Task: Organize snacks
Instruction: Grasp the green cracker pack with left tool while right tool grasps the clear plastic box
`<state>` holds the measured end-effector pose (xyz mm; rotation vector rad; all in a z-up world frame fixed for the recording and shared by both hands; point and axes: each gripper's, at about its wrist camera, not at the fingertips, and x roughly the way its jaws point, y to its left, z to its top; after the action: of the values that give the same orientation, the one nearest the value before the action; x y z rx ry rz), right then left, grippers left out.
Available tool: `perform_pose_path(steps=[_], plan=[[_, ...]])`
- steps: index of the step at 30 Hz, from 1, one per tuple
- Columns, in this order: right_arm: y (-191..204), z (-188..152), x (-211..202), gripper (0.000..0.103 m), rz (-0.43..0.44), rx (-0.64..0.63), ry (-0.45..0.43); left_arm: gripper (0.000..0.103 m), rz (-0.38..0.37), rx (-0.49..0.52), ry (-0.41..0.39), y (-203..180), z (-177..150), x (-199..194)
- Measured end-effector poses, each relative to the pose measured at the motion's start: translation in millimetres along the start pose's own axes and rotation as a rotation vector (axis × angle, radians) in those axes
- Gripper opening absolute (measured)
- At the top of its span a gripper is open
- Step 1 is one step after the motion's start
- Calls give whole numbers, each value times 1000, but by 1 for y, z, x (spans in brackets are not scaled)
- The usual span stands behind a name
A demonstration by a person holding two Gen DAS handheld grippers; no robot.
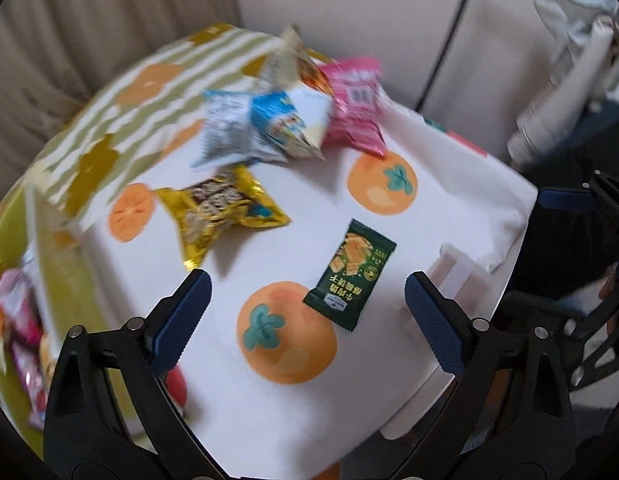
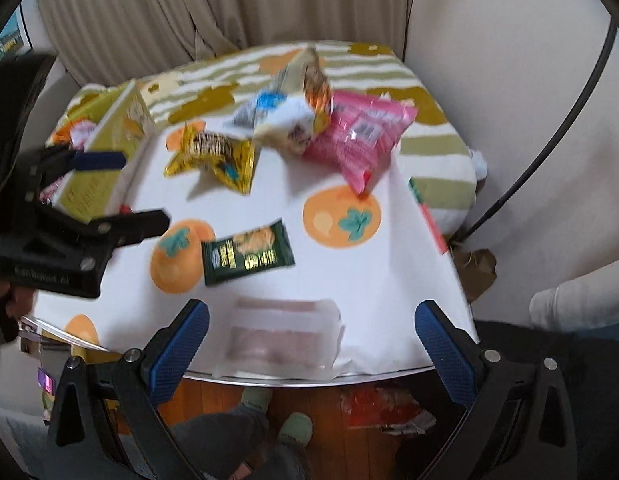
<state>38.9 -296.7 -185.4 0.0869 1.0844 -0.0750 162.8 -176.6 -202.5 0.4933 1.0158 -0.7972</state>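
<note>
Left wrist view: I see my left gripper (image 1: pixel 307 300) with jaws apart, nothing between them. Green snack packet (image 1: pixel 349 276) lies just ahead, right of centre, long axis slanting across the gap; the right gripper (image 2: pixel 311 332), also apart and empty, sits farther back.

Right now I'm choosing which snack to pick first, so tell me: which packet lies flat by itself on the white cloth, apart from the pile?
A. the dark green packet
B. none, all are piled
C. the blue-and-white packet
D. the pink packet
A: the dark green packet lies alone on the cloth, clear of the yellow packet, while the pink packet and blue-and-white packet lean together.
</note>
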Motion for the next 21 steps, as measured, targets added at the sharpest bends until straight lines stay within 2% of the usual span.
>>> perform_pose_path(steps=[5,8,16,18,21], plan=[[17,-11,31,102,2,-1,65,91,-72,90,67,-5,8,38],[25,-14,49,102,-7,-8,102,82,-118,129,115,-9,10,63],[29,-18,80,102,-35,-9,167,80,-176,201,186,-21,5,101],[30,-19,84,102,-43,-12,180,65,-183,205,205,-22,4,106],[30,-19,89,102,-49,-14,192,62,-181,208,210,-22,4,109]])
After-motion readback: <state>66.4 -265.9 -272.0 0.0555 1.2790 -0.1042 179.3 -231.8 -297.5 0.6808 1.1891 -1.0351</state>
